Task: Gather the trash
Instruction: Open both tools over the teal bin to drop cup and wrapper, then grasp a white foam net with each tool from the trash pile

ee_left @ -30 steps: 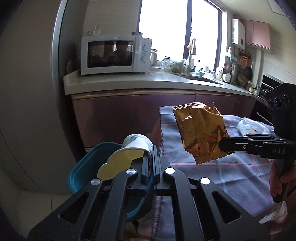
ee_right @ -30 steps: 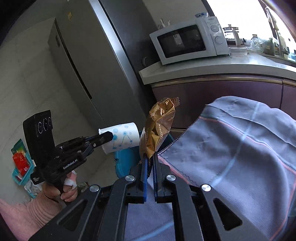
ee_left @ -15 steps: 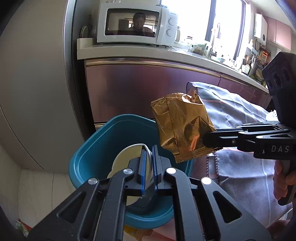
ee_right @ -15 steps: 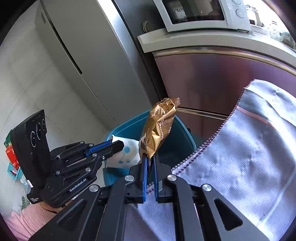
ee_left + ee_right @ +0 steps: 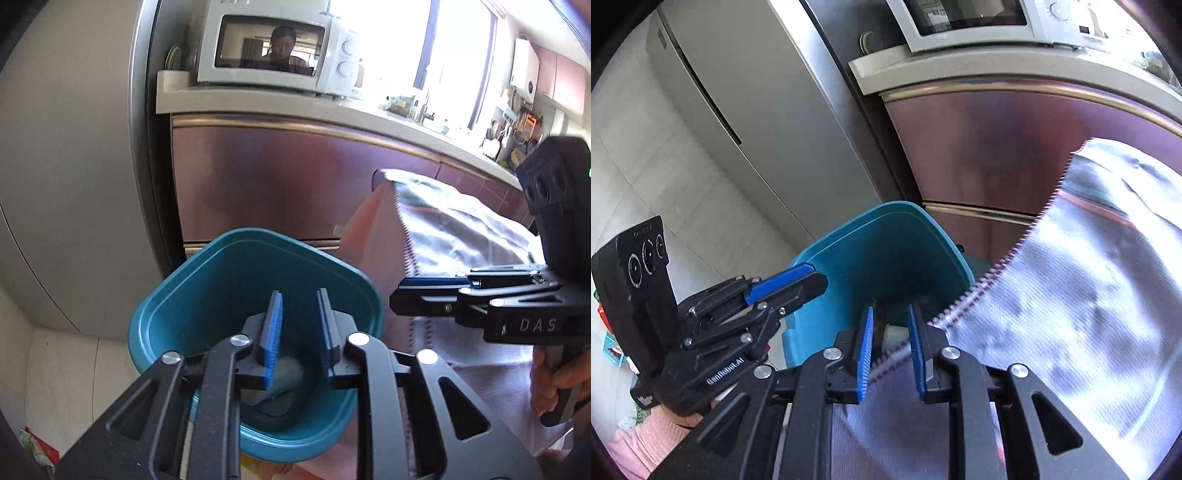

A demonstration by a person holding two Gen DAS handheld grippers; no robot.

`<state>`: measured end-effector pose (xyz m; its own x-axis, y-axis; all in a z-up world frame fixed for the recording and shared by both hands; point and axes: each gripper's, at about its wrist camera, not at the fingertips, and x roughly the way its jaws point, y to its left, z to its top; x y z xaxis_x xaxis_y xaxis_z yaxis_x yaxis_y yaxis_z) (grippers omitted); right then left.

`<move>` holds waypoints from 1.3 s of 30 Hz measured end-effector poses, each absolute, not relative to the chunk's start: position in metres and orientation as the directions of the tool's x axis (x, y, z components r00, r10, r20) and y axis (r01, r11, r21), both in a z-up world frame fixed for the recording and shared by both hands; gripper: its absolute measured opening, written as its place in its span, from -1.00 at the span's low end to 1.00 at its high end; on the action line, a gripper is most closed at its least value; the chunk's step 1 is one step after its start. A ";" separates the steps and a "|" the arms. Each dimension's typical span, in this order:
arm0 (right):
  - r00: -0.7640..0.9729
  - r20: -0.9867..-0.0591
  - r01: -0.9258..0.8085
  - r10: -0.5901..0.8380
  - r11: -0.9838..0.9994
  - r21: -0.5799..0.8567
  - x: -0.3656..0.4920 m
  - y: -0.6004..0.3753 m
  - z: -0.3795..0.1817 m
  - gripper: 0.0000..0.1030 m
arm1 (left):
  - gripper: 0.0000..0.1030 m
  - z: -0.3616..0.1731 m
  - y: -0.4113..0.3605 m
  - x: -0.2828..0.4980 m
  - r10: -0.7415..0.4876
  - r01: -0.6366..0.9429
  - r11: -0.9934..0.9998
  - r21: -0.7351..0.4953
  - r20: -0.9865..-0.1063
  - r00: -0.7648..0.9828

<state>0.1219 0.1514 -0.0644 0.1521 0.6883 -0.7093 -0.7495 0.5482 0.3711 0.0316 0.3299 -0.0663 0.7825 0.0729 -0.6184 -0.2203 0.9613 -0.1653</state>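
Note:
A teal trash bin (image 5: 207, 295) stands on the floor below both grippers. My left gripper (image 5: 297, 328) hangs over its mouth, its jaws opening with nothing between the blue pads. A pale paper cup (image 5: 284, 376) lies at the bin's bottom. My right gripper (image 5: 397, 295) reaches in from the right, empty. In the right wrist view the right gripper (image 5: 890, 339) sits over the bin (image 5: 849, 258), its jaws opening and empty too. A bit of gold wrapper (image 5: 880, 319) shows deep inside. The left gripper (image 5: 809, 282) hovers at the bin's left rim.
A grey cloth with red stripes (image 5: 1071, 295) covers the table right of the bin and overhangs its edge. Behind the bin are a maroon cabinet (image 5: 277, 184), a microwave (image 5: 273, 48) and a steel fridge (image 5: 746, 110). Small packets (image 5: 37, 446) lie on the floor.
Both grippers opened over the bin. The paper cup left the left gripper and the gold wrapper left the right gripper; both now lie inside the bin.

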 end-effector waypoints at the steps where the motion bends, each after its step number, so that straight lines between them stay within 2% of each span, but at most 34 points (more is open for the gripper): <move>1: 0.157 -0.702 -0.751 0.695 0.546 0.372 0.119 0.145 -0.062 -0.59 | -0.57 -0.063 0.327 0.028 0.068 -0.212 0.963 -0.168 -0.609 0.790; 4: 0.181 -0.672 -0.758 0.718 0.537 0.369 0.106 0.117 -0.052 -0.52 | -0.42 -0.047 0.312 0.021 0.051 -0.178 0.970 -0.168 -0.572 0.818; 9: 0.259 -0.616 -0.773 0.744 0.542 0.330 0.083 0.065 -0.031 -0.27 | 0.10 -0.019 0.274 0.008 -0.013 -0.084 0.980 -0.178 -0.487 0.873; 14: 0.373 -0.568 -0.738 0.734 0.605 0.297 0.062 -0.007 -0.017 -0.19 | 0.34 -0.004 0.222 0.008 -0.107 0.038 0.986 -0.163 -0.440 0.892; 20: 0.525 -0.532 -0.627 0.664 0.725 0.286 0.046 -0.098 -0.007 -0.14 | 0.39 0.004 0.147 0.024 -0.269 0.212 0.961 -0.176 -0.435 0.859; 26: 0.664 -0.512 -0.446 0.544 0.839 0.313 0.048 -0.190 -0.010 -0.12 | 0.39 0.010 0.074 0.047 -0.430 0.368 0.903 -0.223 -0.434 0.792; 32: 0.740 -0.522 -0.237 0.424 0.891 0.387 0.071 -0.260 -0.021 -0.09 | 0.45 0.017 0.021 0.080 -0.516 0.449 0.856 -0.255 -0.446 0.731; 39: 0.733 -0.555 -0.117 0.394 0.876 0.468 0.099 -0.298 -0.045 -0.04 | 0.52 0.016 -0.014 0.122 -0.581 0.485 0.814 -0.321 -0.464 0.668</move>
<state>0.0991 -0.2980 -0.0448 0.7328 0.3942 -0.5546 -0.1172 0.8761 0.4677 0.1220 -0.0143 0.0163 0.6681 -0.5813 -0.4645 0.4848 0.8137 -0.3209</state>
